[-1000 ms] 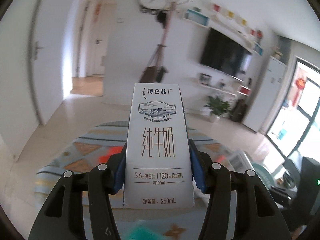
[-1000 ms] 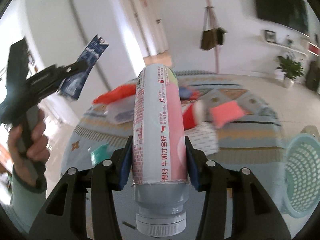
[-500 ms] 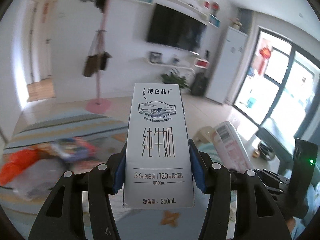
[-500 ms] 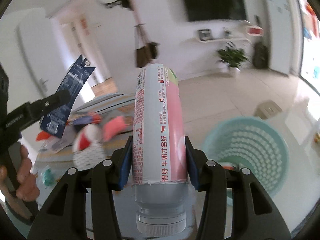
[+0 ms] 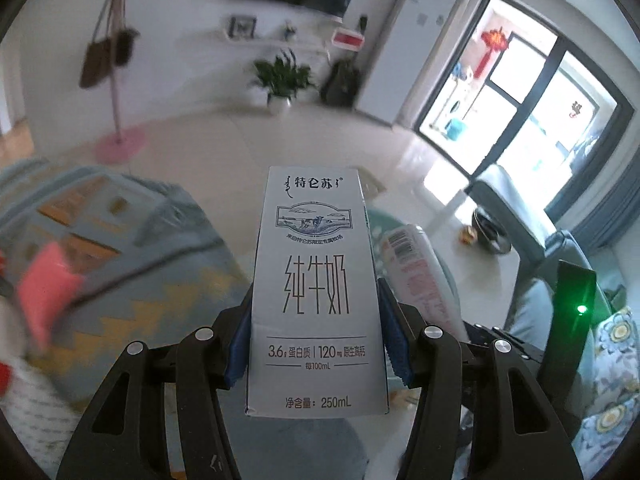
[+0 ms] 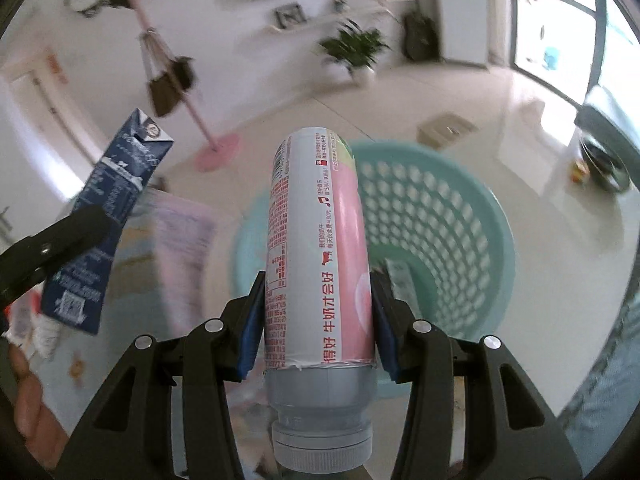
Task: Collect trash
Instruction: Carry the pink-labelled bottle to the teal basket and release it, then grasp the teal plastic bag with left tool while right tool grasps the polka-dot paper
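Observation:
My left gripper (image 5: pixel 316 340) is shut on a white and blue milk carton (image 5: pixel 316 288), held upright in the air. The carton also shows in the right wrist view (image 6: pixel 108 220), with the left gripper (image 6: pixel 60 248) around it. My right gripper (image 6: pixel 318 312) is shut on a pink and white milk bottle (image 6: pixel 320 260), cap end toward the camera. The bottle hangs over the teal perforated basket (image 6: pixel 452 216), which holds some trash. The bottle shows in the left wrist view (image 5: pixel 420 264) just right of the carton, over the basket's rim (image 5: pixel 374 220).
A patterned blue and yellow rug (image 5: pixel 132 264) with red and white trash (image 5: pixel 48 280) lies to the left. A pink coat stand (image 5: pixel 118 80), a potted plant (image 5: pixel 282 80), a grey sofa (image 5: pixel 560 272) and a glass table with a bowl (image 5: pixel 486 228) surround the area.
Both grippers have swung right, away from the rug and toward the basket. The bottle now hangs over the basket, closer than before. Both grips are unchanged.

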A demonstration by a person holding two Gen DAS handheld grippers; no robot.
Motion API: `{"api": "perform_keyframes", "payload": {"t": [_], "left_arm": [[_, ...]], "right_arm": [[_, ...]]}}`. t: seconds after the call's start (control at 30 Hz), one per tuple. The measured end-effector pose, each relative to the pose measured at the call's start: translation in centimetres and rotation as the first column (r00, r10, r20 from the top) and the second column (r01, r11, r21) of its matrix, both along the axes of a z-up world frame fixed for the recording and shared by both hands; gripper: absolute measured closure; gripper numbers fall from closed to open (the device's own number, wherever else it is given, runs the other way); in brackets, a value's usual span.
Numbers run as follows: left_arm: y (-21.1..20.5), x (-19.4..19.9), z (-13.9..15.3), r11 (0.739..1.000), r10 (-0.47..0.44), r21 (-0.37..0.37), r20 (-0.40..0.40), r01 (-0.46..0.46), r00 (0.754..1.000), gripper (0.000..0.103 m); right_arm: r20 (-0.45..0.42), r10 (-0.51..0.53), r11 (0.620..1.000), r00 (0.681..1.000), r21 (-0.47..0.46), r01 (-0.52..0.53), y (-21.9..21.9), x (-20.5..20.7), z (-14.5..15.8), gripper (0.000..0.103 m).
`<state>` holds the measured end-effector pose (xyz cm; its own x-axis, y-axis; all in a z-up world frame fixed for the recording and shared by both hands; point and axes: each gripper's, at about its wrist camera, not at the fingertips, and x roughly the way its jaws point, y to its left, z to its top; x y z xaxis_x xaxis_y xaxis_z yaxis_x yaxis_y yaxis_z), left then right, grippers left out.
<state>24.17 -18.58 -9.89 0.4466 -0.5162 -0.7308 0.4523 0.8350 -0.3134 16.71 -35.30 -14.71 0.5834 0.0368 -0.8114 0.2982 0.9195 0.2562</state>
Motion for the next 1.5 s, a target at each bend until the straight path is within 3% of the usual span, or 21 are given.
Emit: {"api": "perform_keyframes", "payload": {"t": [0.13,0.23,0.3,0.43,0.8,1.13,1.4,1.5], "left_arm": [[-1.5,0.7,-1.8,1.0,0.011,-0.005,-0.063,-0.012,0.998,0.048],[-2.8,0.7,-2.9,1.0,0.008,0.03,-0.062,-0.006,0.998,0.047],[-3.1,0.6,-3.2,0.999,0.021,0.05,-0.056,-0.018,0.998,0.039],[-2.6,0.1,-2.8,1.0,0.003,0.015,-0.042,-0.002,0.999,0.029],[-0.9,-2.1,-1.3,1.0,0.006,-0.006,0.0,-0.006,1.0,0.031],[5.0,-5.9,3.3,0.994,0.083,-0.078,0.092,-0.076,0.992,0.031],[12.0,-10.0,7.0,0.974,0.186,-0.159,0.151,-0.161,0.971,0.031],[15.1,-11.3,7.8,0.958,0.245,-0.188,0.157,-0.215,0.957,0.031]], "right_arm": [[-0.051,-0.032,0.999,0.998,0.015,0.032,-1.4,0.4,-1.8,0.058],[-0.058,-0.042,0.999,0.997,0.027,0.044,-1.9,0.1,-2.2,0.057],[-0.045,-0.054,0.998,0.998,0.034,0.056,-2.4,-0.1,-2.1,0.057],[-0.022,-0.077,0.996,0.997,0.041,0.078,-3.3,-0.7,-1.8,0.056],[0.024,-0.052,0.999,0.998,0.012,0.051,-1.7,-1.7,0.4,0.056],[0.183,0.065,0.998,0.981,-0.039,-0.059,3.0,-3.2,5.6,0.056],[0.283,0.228,0.973,0.932,-0.091,-0.21,9.9,-4.3,9.0,0.056],[0.298,0.298,0.954,0.907,-0.128,-0.272,13.1,-4.7,9.8,0.05]]}}
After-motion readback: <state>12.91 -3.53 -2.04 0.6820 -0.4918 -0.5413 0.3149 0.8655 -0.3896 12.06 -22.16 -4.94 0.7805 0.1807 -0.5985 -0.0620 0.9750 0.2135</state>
